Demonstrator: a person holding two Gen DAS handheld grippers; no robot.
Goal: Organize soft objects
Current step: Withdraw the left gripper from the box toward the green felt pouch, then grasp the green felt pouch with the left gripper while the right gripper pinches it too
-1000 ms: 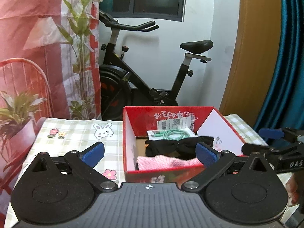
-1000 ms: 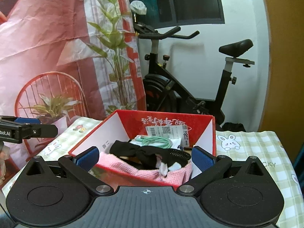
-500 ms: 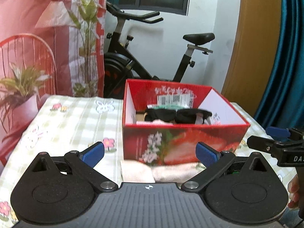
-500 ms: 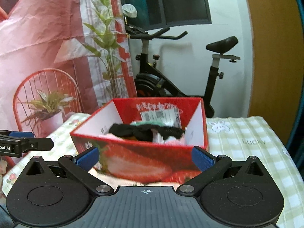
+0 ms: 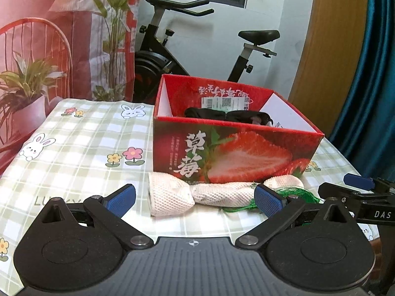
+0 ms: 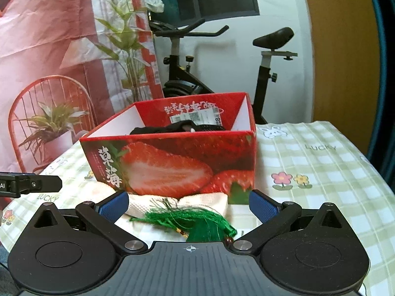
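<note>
Cream mesh cloth [image 5: 197,193] lies twisted on the tablecloth [image 5: 86,143], touching the front of the strawberry box [image 5: 234,155]; green tassel [image 6: 197,222] sits on its near edge. Both are left to pack, I judge. Black fabric [image 5: 229,116] is already in the box; I can't see what lies under it, the wall blocks it. My left gripper [image 5: 195,198] has jaws apart around the cloth, gripping nothing. My right gripper [image 6: 188,204] is spread too, the tassel between its fingers, its base cut off.
</note>
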